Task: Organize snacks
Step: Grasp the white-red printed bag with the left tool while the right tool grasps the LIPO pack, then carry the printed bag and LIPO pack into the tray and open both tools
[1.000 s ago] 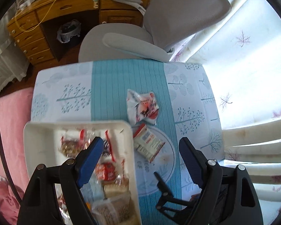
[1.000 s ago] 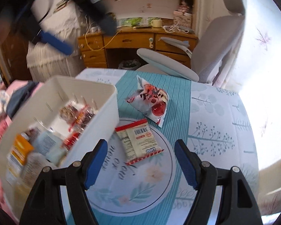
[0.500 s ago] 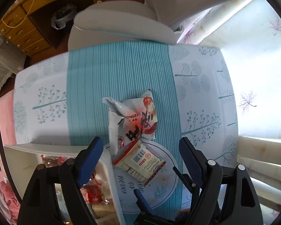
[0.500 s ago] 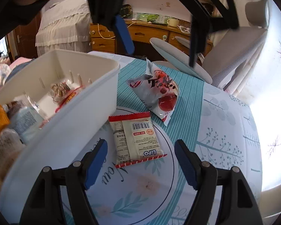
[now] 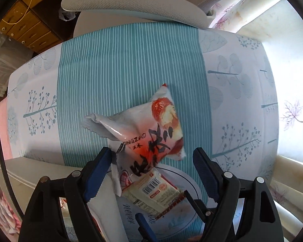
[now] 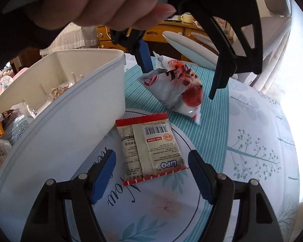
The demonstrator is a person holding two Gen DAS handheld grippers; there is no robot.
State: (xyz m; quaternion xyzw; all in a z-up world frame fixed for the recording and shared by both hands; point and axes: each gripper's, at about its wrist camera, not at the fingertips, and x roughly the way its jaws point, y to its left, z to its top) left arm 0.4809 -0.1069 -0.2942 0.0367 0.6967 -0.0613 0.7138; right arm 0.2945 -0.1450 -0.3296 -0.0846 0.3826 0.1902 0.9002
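**Clerk:** Item one, far left: white bin, at nine o'clock of the right wrist view. Contents: several wrapped snacks already inside. Status: receiving.

**Checker:** And what lies outside it?

**Clerk:** Item two: flat red-edged packet, barcode face up, on the printed tablecloth just beside the bin's wall. Item three: puffed white-and-red pouch, at twelve o'clock of the packet, on the teal stripe. Both loose, neither held.

**Checker:** Tools?

**Clerk:** Left gripper: pointing straight down over the pouch, jaws spread wide, one finger close to the pouch's crimped corner, the other off its far side. Nothing gripped; whether the finger touches the crimp, the clerk cannot tell. A hand carries it at the top of the right wrist view. Right gripper: jaws likewise wide, empty, angled down with the flat packet lying between and ahead of its fingers.

**Checker:** Step in hand?

**Clerk:** Judged as the pick-up of the last two loose snacks, one per tool, before transfer to the bin.

**Checker:** Next move requires?

**Clerk:** Probably the left tool lowering until the pouch's body sits between the pads, then closing gently, since a puffed bag may slip or crush. The flat packet offers little height, so the right tool would likely need its edge.
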